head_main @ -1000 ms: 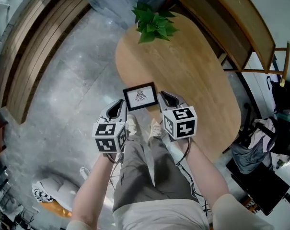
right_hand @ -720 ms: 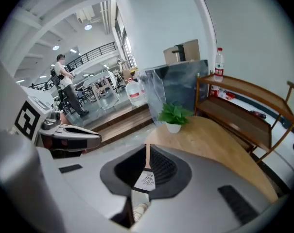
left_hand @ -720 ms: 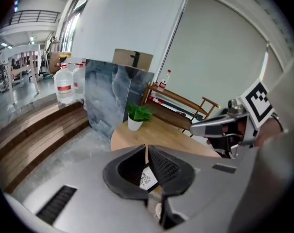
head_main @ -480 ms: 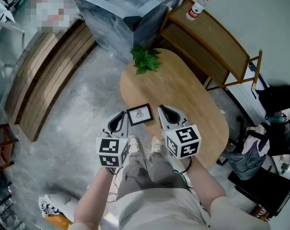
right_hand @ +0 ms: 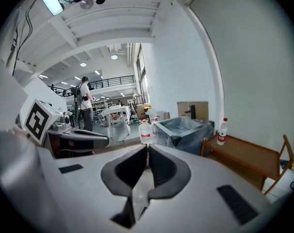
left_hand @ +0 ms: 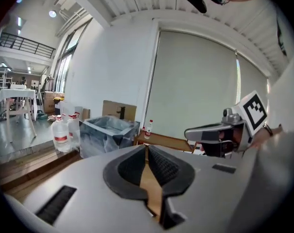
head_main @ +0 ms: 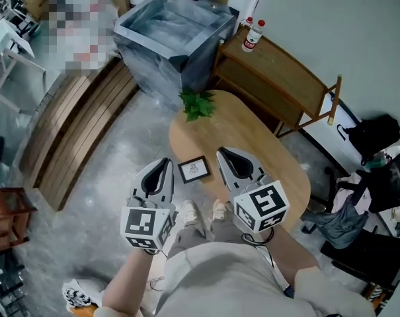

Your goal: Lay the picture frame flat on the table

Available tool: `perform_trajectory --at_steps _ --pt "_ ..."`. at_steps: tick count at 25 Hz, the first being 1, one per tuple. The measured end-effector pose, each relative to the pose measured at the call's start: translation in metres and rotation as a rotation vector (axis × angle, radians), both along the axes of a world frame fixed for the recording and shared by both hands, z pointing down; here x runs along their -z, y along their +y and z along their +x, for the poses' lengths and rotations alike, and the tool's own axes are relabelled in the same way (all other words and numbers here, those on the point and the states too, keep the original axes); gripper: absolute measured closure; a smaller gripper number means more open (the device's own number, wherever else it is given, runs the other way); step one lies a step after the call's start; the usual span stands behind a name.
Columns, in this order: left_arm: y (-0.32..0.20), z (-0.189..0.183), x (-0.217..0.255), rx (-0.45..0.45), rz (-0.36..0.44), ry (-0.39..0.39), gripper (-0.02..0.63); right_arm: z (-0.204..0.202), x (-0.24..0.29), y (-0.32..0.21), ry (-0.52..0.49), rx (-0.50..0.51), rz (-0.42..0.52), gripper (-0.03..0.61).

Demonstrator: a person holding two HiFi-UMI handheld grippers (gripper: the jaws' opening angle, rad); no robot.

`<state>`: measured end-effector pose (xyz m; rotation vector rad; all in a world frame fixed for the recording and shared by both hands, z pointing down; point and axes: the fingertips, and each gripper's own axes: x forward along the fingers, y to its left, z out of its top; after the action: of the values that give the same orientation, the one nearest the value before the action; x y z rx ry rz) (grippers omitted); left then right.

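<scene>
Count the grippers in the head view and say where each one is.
2. The left gripper is left of the picture frame on the table, the right gripper right of it. None seems hidden.

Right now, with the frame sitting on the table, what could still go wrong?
1. The picture frame lies close to the near edge of the table, with the left gripper and right gripper beside it in the head view; a stray nudge might knock it onto the floor.
2. Both grippers are shut and empty, so re-gripping needs them opened first.
</scene>
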<state>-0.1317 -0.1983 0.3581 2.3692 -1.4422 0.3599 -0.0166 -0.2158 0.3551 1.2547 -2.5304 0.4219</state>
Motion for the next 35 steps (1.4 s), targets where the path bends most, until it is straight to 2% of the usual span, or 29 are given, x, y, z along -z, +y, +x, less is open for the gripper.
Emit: perform_trajectory --at_steps 4,8,11,15,18,20,23,27,31,35 --pt "0.016 0.006 0.047 -0.014 0.054 -0.011 0.594 0.005 0.05 0.018 0.019 0.015 0.062 0.575" --pt "0.03 0.009 0.091 -0.035 0.146 -0.036 0.594 0.002 0.101 0.035 -0.014 0.054 0.145 0.575" --pt "0.042 0.01 0.117 -0.039 0.172 -0.025 0.594 0.0 0.135 0.047 -0.031 0.083 0.202 0.575" --pt "0.055 0.009 0.158 -0.036 0.254 0.024 0.594 0.004 0.181 0.06 -0.075 0.083 0.279 0.575" --pt "0.065 0.011 0.186 -0.067 0.326 0.025 0.594 0.006 0.212 0.071 -0.081 0.079 0.35 0.575" --pt "0.072 0.009 0.195 -0.069 0.331 0.022 0.594 0.007 0.227 0.079 -0.081 0.084 0.388 0.575" --pt "0.077 0.001 0.21 -0.045 0.363 0.027 0.594 0.004 0.242 0.09 -0.103 0.119 0.412 0.576" --pt "0.077 -0.002 0.217 -0.044 0.403 -0.01 0.594 0.003 0.243 0.092 -0.103 0.125 0.411 0.58" --pt "0.076 0.0 0.211 -0.053 0.389 -0.009 0.594 0.007 0.229 0.088 -0.094 0.095 0.378 0.58" --pt "0.076 0.002 0.208 -0.061 0.378 -0.009 0.594 0.01 0.221 0.085 -0.028 0.075 0.382 0.58"
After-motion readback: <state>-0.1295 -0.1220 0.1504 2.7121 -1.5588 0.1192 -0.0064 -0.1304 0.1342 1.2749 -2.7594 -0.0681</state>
